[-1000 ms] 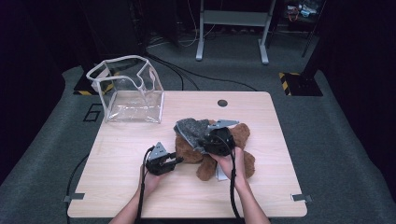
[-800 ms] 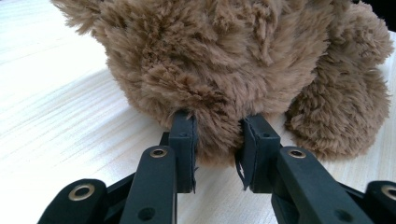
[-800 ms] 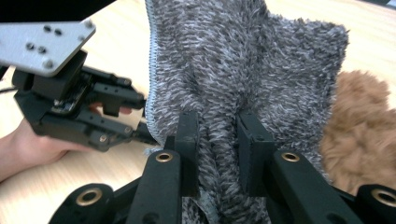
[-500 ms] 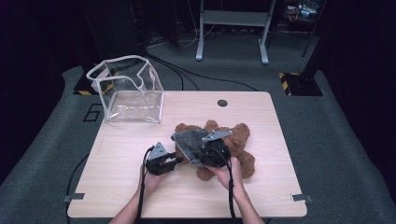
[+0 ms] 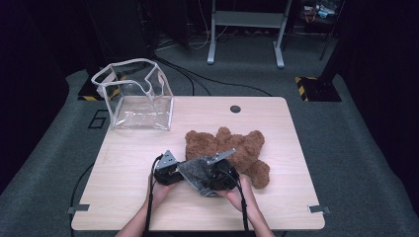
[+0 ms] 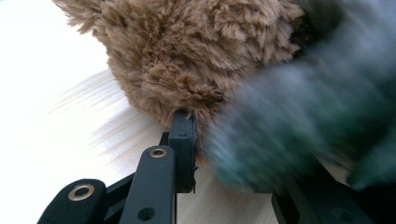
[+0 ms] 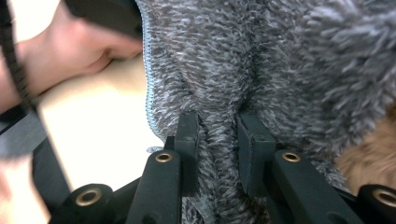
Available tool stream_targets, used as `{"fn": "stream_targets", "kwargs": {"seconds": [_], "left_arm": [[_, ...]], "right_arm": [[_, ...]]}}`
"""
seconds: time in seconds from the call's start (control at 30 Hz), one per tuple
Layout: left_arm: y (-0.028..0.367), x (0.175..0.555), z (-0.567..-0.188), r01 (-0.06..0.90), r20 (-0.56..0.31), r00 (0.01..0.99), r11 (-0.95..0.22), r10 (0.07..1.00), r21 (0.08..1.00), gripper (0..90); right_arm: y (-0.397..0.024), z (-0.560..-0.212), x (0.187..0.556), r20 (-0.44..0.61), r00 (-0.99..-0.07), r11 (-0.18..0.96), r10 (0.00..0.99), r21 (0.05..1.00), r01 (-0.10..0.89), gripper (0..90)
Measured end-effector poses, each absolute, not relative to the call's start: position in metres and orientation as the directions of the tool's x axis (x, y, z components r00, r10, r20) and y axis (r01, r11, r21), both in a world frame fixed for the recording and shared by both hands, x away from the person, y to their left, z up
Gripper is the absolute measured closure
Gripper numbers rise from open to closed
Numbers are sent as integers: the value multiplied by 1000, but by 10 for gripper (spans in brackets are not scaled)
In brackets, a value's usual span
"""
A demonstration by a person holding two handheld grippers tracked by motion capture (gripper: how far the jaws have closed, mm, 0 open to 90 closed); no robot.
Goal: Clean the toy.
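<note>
Brown teddy bear point(image 5: 232, 145), grey fleece cloth point(image 5: 196, 174)

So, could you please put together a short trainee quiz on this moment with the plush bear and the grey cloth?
1. True or false: the right tongs are shut on the grey fleece cloth.
2. Where does the clear bag stand? A) on the brown teddy bear B) at the table's far left corner C) on the floor
3. Fill in: the bear's fur is ____.

Key:
1. True: a fold of cloth is pinched between the pads.
2. B, apart from the bear.
3. Brown.
</note>
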State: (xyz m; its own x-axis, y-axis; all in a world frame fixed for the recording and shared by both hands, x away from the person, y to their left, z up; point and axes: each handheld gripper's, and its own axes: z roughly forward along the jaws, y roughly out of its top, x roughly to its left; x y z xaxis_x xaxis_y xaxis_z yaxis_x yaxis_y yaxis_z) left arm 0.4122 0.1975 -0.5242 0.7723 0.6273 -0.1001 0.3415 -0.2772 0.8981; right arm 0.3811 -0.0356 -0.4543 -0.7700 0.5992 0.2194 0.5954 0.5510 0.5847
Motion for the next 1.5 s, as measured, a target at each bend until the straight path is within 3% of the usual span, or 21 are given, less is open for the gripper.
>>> {"fn": "stream_targets", "kwargs": {"seconds": [0.23, 0.53, 0.87, 1.1, 1.27, 1.5], "left_arm": [[198, 412, -524, 344, -104, 771, -273, 629, 899, 691], [198, 412, -524, 337, -95, 770, -276, 631, 900, 690], [198, 412, -524, 343, -102, 772, -275, 628, 898, 691], [198, 412, -524, 335, -91, 775, -284, 625, 898, 690], [198, 412, -524, 332, -85, 776, -290, 624, 898, 691], [198, 412, -524, 332, -86, 778, -290, 622, 898, 690]], "right_arm": [[-60, -427, 373, 238, -765, 478, 598, 660, 580, 724], [-85, -380, 392, 136, -677, 331, 723, 792, 513, 723], [-73, -379, 441, 104, -598, 296, 794, 793, 532, 719], [-63, -389, 476, 142, -559, 264, 817, 770, 581, 720], [-52, -396, 483, 186, -584, 284, 791, 733, 618, 726], [-45, -390, 466, 236, -623, 297, 746, 719, 628, 733]]}}
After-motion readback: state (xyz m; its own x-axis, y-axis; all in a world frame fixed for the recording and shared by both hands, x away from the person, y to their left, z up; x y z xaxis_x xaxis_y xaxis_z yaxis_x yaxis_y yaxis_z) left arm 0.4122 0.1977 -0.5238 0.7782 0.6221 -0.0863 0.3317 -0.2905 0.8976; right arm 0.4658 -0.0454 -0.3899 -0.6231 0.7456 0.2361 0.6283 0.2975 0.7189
